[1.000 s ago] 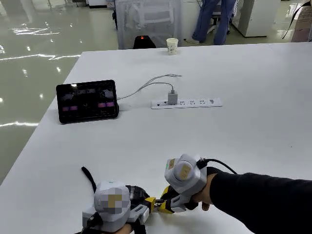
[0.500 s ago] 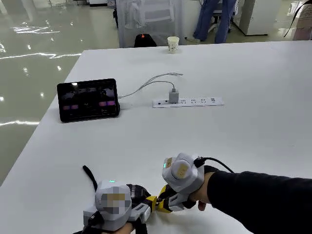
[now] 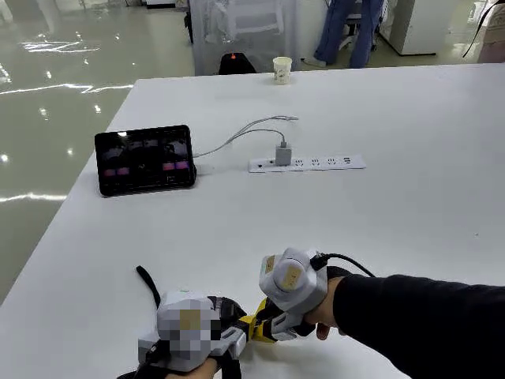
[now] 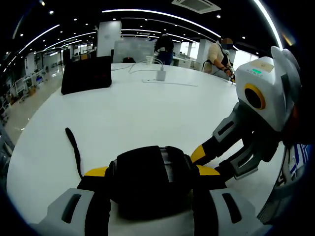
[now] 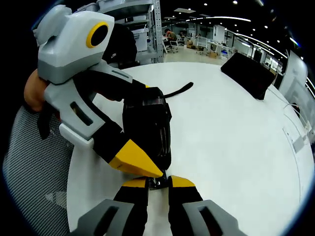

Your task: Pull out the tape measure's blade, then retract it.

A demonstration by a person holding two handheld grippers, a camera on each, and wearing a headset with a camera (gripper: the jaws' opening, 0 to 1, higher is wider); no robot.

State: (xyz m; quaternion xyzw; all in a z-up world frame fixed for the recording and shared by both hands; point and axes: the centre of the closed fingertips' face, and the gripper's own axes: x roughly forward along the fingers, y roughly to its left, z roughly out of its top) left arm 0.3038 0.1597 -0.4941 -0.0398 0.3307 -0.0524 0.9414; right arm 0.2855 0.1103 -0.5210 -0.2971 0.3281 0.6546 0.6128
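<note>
1. We saw the left claw (image 4: 151, 171) clamped around a rounded black tape measure (image 4: 147, 189) on the smooth white bench (image 3: 316, 213).
2. The right claw (image 5: 159, 181) pinched its small metal blade tip (image 5: 158, 185).

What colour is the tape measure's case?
The case is black with a ribbed surface, and it shows best in the left gripper view.

Large open lab or workshop hall: glossy floor (image 3: 55, 110), long white workbench (image 3: 410, 213) carrying a tablet (image 3: 145, 159) and power strip (image 3: 308, 163), ceiling light strips (image 4: 147, 11), possibly metal shelving racks (image 5: 135, 22) farther back.
</note>
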